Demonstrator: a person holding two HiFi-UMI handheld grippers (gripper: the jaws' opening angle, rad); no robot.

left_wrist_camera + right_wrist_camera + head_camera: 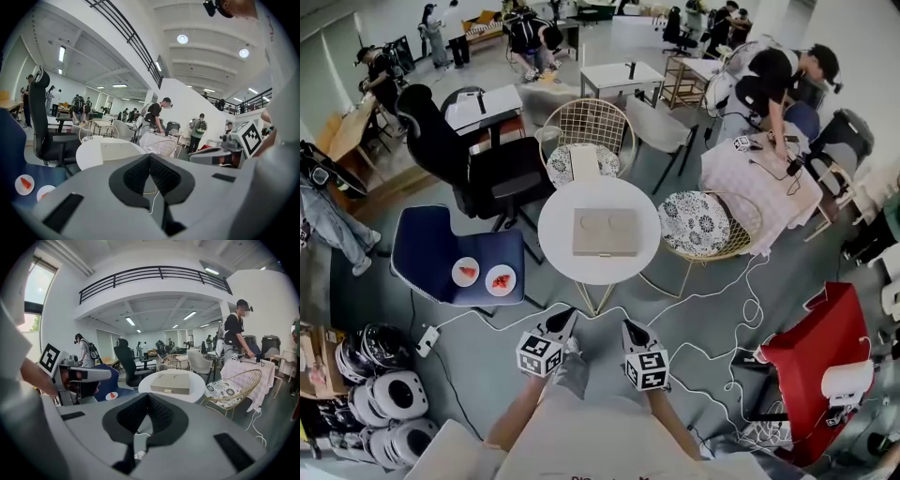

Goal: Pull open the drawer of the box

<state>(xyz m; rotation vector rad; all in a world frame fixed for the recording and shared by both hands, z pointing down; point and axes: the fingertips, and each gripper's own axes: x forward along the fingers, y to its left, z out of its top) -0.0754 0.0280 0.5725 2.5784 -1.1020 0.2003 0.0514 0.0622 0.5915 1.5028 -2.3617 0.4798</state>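
A flat beige box [605, 232] lies on a small round white table [558, 225], its drawer front facing me. In the right gripper view the box [171, 382] shows a small handle [167, 390] on that front. Both grippers hang low over the floor in front of the table, well short of the box. My left gripper [567, 319] has its jaws together with nothing between them, and so has my right gripper [630, 327]. The left gripper view looks past its shut jaws [150, 157] at the table [93, 152]. The right gripper [149, 396] points at the box.
A blue chair [422, 248] with two small plates [466, 272] stands left of the table. Wire chairs with patterned cushions [698, 223] sit right and behind. A black office chair [478, 169], a red chair [816, 352], white floor cables [741, 319] and helmets [375, 398] surround me.
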